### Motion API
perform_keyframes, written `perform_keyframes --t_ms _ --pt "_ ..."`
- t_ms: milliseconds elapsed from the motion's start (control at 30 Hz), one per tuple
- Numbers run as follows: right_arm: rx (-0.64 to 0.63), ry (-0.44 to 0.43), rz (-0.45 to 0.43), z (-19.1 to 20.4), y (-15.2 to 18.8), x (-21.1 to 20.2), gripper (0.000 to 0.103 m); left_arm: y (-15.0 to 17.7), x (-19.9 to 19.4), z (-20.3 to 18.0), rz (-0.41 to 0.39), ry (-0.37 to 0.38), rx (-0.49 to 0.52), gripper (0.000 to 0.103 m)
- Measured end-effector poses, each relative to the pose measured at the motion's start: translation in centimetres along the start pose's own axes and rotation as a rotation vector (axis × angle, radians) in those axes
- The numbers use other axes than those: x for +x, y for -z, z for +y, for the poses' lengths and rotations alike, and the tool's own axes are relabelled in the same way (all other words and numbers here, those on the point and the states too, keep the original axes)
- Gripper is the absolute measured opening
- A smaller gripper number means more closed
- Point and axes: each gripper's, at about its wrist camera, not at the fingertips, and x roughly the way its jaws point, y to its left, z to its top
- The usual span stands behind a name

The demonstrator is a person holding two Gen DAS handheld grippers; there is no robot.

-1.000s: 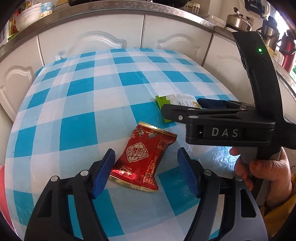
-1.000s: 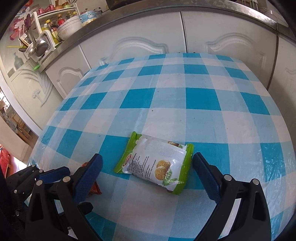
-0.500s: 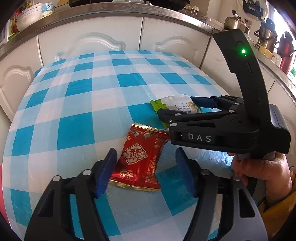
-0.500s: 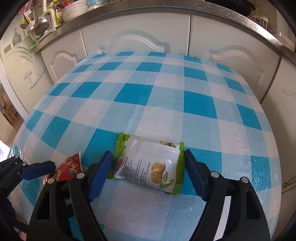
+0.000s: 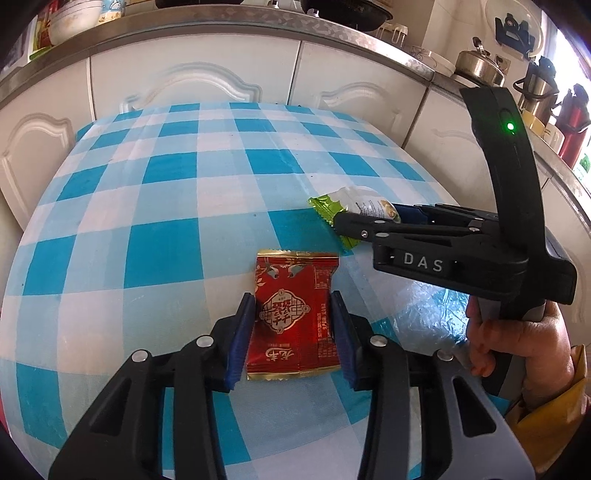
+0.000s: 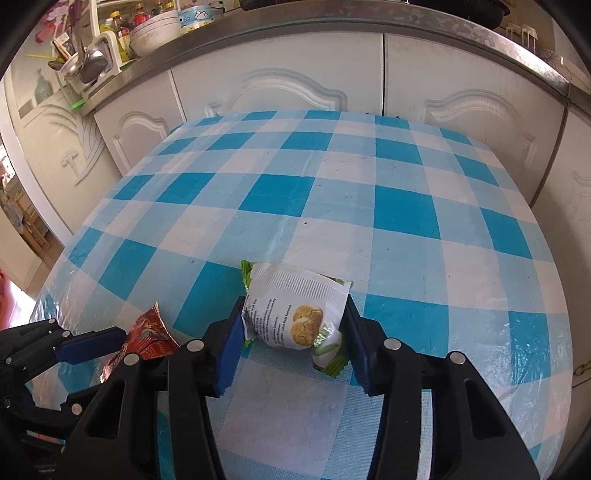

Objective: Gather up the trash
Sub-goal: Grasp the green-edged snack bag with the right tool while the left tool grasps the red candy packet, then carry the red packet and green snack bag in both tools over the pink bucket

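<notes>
A red and gold snack wrapper (image 5: 291, 321) lies flat on the blue-and-white checked tablecloth (image 5: 166, 251). My left gripper (image 5: 293, 300) is closing on it, and both blue pads touch its long edges. To the right, a green and white biscuit packet (image 6: 291, 295) bulges and crumples between the pads of my right gripper (image 6: 294, 308), whose jaws are also closing. In the left wrist view the right gripper (image 5: 369, 216) shows from the side with the packet (image 5: 354, 199) at its tip. The right wrist view shows the red wrapper (image 6: 147, 332) at lower left.
White cabinet doors (image 6: 280, 92) stand just behind the round table. The steel counter above them holds bowls and bottles (image 6: 147, 29), and kettles and flasks (image 5: 535, 85) stand at the right. A hand (image 5: 517, 339) grips the right tool's handle near the table's right edge.
Both grippers narrowed from wide open until their pads met the wrappers. The red wrapper turned straight between the left pads. The green packet was squeezed and puffed up.
</notes>
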Motion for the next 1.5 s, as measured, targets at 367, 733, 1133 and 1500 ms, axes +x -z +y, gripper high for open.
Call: perform_keyframes --t_ms 367,733,1133,1500 --pt "0.07 -0.1 -0.054 -0.9 0.1 -1.0 0.049 0.0 -2.6 3.3 -0.063 -0.007 -0.086 0.042" --pt "0.051 -0.125 -0.096 1.4 0.2 -1.7 0.049 1.1 -5.6 7.8 -0.109 -0.055 -0.169 0.042" --pt "0.026 -0.137 -0.064 5.1 0.7 -1.2 0.049 3.0 -8.9 13.3 -0.154 -0.135 -0.269 0.042" --pt "-0.03 -0.166 -0.035 9.7 0.8 -1.7 0.049 5.1 -11.6 17.5 -0.189 -0.185 -0.341 0.042"
